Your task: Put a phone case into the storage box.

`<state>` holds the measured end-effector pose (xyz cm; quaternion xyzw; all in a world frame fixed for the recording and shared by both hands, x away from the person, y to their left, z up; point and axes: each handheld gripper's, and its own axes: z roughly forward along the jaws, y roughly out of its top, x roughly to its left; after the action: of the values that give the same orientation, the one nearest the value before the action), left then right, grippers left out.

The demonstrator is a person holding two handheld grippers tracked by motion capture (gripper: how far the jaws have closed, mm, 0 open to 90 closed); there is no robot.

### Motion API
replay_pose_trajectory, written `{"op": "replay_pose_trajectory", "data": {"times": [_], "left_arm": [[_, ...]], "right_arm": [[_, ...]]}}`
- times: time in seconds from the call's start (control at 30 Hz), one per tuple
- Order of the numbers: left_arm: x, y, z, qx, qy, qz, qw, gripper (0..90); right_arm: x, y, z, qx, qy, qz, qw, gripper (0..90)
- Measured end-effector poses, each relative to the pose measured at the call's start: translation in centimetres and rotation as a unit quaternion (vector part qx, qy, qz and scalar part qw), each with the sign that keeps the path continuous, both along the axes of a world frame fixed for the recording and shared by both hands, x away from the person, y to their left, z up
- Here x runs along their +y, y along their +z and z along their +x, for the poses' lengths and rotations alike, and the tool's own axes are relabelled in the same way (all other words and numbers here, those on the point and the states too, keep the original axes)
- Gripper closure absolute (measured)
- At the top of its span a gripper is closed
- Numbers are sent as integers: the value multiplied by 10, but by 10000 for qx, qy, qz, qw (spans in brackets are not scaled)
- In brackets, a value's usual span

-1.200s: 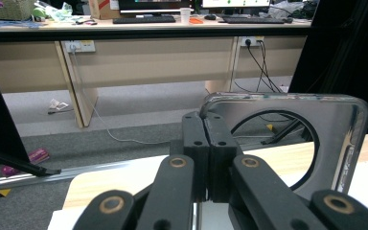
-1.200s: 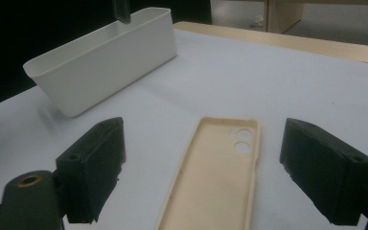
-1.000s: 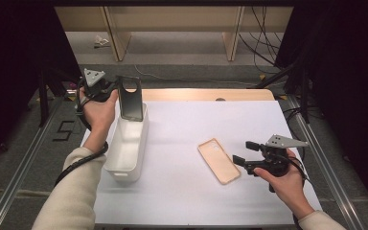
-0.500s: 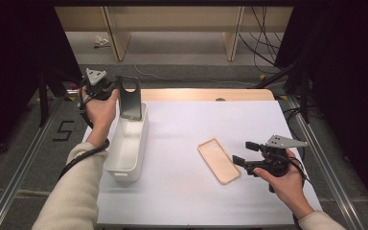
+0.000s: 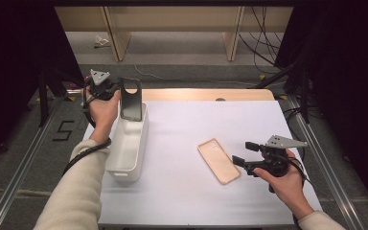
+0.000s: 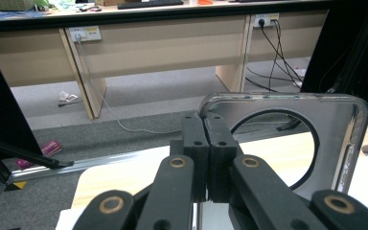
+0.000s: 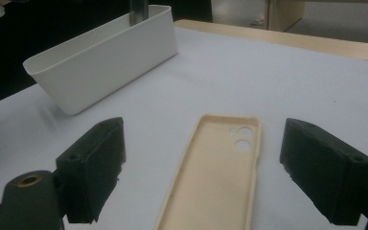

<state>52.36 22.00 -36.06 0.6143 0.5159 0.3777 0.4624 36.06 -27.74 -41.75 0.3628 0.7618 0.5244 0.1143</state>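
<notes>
Nearest, right tongs (image 5: 242, 153) held spread apart, low over the white table (image 5: 187, 191), aimed at beige phone case (image 5: 219, 160) lying flat, hollow side up, just beyond the tips. Nothing between tips and case. Camera holes of the case legible in right gripper view (image 7: 242, 136), not in high view. Farther, white bin (image 5: 127, 143) near left table edge. Farthest, left tongs (image 5: 116, 92) clamped on rim of dark phone case (image 5: 131, 99), held upright over bin's far end. Large round cutout plain in left gripper view (image 6: 326, 143).
</notes>
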Motion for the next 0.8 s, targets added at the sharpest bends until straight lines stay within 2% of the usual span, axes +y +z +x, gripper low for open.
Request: {"op": "replay_pose_trajectory", "data": {"times": [0.5, 0.8], "left_arm": [[-2, -15, 8, 173, -45, 85, 9998, 880], [-4, -23, 13, 270, 76, 117, 9995, 877]], "right_arm": [[0, 0, 0, 10, 9, -15, 10000, 168], [0, -1, 0, 12, 14, -8, 10000, 168]]}}
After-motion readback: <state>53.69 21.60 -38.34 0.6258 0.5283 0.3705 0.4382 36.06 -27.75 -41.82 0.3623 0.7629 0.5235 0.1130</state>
